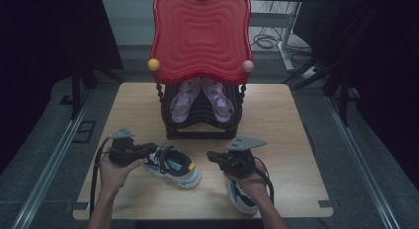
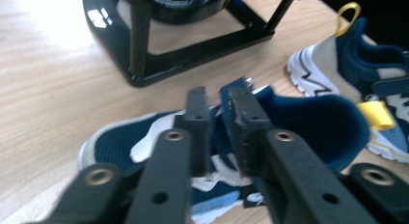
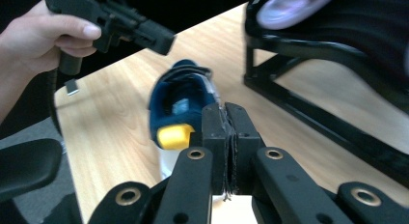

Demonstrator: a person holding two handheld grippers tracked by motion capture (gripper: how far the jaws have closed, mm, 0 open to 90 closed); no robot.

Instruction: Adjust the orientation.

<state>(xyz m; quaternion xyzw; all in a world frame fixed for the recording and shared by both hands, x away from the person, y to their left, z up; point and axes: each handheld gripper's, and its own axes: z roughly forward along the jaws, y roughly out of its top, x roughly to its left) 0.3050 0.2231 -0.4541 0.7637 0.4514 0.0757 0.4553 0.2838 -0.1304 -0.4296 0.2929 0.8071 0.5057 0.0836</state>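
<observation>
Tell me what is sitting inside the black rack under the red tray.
A pair of purple shoes stands toes-down on the black rack. The red tray on top covers their heels, so the upper part of the shoes is hidden.

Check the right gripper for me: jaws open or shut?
Shut. In the right gripper view the right gripper has its two black pads pressed flat together with nothing between them; a blue sneaker lies beyond.

Second blue sneaker point(image 1: 242, 197): mostly hidden under the right hand point(image 1: 247, 177), only its near part visible. Purple shoes point(image 1: 201, 99): far ends covered by the red tray point(image 1: 201, 34). In the right gripper view the purple sole point(image 3: 294, 9) is blurred and edge-cropped.
</observation>
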